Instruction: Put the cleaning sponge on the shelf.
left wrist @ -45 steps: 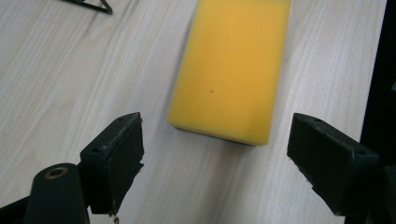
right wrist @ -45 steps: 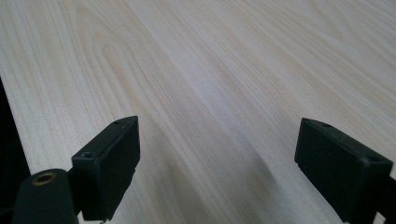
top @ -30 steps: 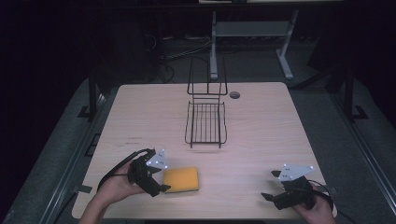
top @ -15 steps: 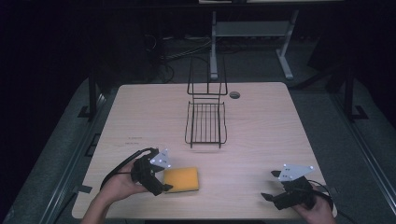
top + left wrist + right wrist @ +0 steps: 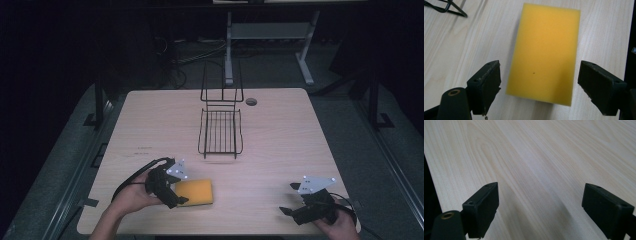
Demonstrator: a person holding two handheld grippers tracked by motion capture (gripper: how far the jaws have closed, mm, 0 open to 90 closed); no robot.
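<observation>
Table carrying a wire rack mid-way toward its far edge; yellow sponge lying flat near the near-left corner; left tongs released, straddling it, pre-grasp; next, probably closing squarely; right tongs released, idle near the near-right corner

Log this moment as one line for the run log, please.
left tool: open, jaws either side of yellow sponge, not gripping | right tool: open over bare table | wire rack: mid-table

High view overhead; gripper views close, table shared.
</observation>
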